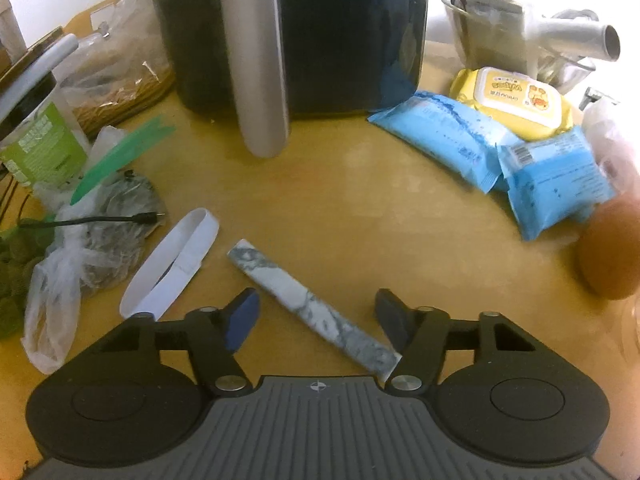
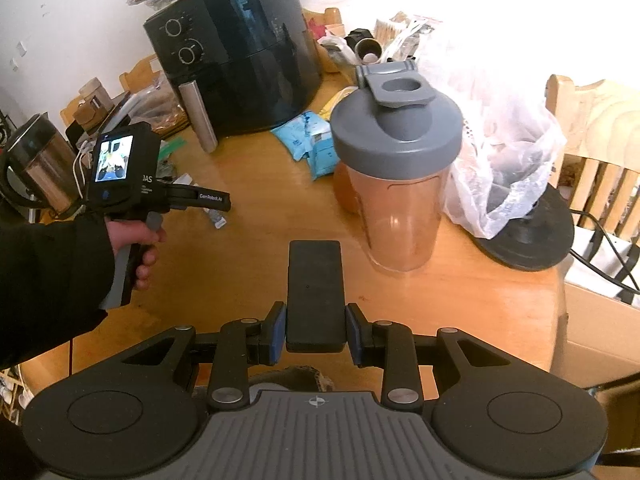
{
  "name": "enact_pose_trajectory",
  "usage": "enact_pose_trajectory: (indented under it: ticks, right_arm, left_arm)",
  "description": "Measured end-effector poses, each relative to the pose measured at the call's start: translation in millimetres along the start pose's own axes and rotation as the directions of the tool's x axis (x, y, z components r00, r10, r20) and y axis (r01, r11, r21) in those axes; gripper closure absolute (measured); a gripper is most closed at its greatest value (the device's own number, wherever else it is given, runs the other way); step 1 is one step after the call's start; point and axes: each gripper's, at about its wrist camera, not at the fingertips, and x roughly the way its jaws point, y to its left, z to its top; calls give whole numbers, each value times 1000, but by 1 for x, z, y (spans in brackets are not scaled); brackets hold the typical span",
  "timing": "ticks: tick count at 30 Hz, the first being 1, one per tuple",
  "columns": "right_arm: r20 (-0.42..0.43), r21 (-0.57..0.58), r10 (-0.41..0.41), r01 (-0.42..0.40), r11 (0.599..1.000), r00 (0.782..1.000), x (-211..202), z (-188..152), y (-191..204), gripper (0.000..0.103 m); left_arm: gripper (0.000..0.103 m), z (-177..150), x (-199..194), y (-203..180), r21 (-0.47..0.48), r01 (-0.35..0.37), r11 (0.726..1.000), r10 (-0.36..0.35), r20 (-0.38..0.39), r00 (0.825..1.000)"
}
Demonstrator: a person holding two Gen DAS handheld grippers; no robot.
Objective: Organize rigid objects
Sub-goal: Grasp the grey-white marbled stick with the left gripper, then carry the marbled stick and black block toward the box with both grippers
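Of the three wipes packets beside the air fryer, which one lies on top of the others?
The yellow wipes packet, the only one with a hard flip lid; it rests on the two blue packets.

Daylight is blowing out both views' upper right, perhaps from a window; fisheye edges are bending, slightly blurring.

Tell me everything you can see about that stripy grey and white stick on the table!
The marble-patterned bar is a long, slim, flat-sided piece, white with grey veins, and looks hard like stone or plastic. It lies flat on the wooden table, slanting from upper left to lower right. The left gripper is around it, open, its fingers on either side. Its lower end runs behind one finger; whether they touch is unclear.
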Motion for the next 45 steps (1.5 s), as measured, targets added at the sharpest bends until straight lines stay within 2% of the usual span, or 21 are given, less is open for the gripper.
enact_pose_trajectory:
  ticks: [1,4,10,27,45]
  right_arm:
    - [2,1,-2,2,1000,1000,0,0,-1,69]
    - [6,4,-5,5,1000,1000,-1,0,-2,69]
    - [6,-5,11,-11,1000,1000,0,2,0,69]
    - [-15,-38,64,-65,997,998,7,2,5,69]
    - [-46,-110,131,-135,985,990,12,3,14,69]
  left_arm:
    - [52,0,0,-1,0,7,1000,-7,1,1000]
    - [66,1,-1,-3,6,18,1000,-18,-3,1000]
    - [86,1,-3,-5,22,23,1000,-22,-32,999]
    - [87,-17,-22,2,20,46,999,-44,-83,996]
    - [87,-32,-91,15,-59,24,998,-26,-24,999]
